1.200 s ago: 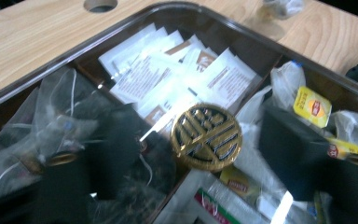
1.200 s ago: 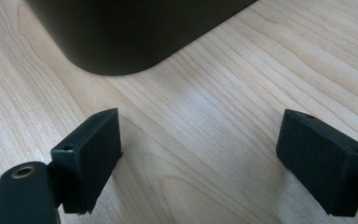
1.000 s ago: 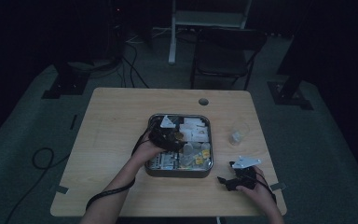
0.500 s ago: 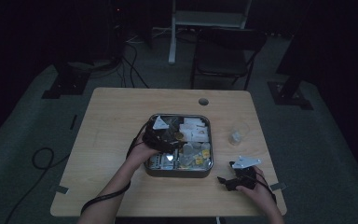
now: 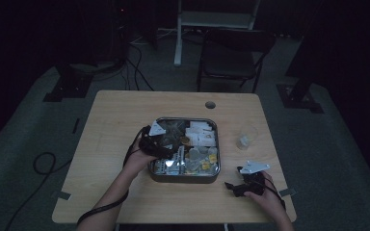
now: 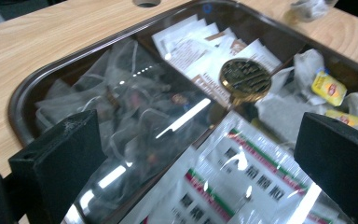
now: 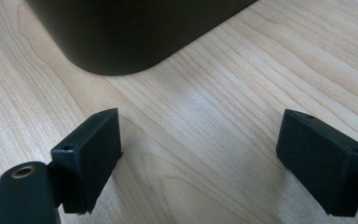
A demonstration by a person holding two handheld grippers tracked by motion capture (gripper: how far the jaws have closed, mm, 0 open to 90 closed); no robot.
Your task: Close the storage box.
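A dark metal box point(image 5: 183, 177) with rounded corners stands mid-table, divided into compartments of tea bags and sachets. In the left gripper view a shiny clear cover seems to lie over it, with a round brass knob point(image 6: 244, 79) at its middle. My left gripper point(image 5: 169, 148) point(image 6: 191, 168) hovers over the box's left half. Its jaws have just been opening and stand wide, with nothing gripped between them. My right gripper point(image 5: 231, 186) point(image 7: 205, 158) rests low over the bare table by the box's front right corner point(image 7: 121, 42), open and empty.
A small clear glass point(image 5: 245, 137) with something in it stands right of the box. A round cable hole point(image 5: 210, 104) is at the table's far edge. A dark chair point(image 5: 231, 53) stands beyond the table. Cables trail from both grippers.
My left gripper has shifted a little to the left over the box. The right hand has kept still.
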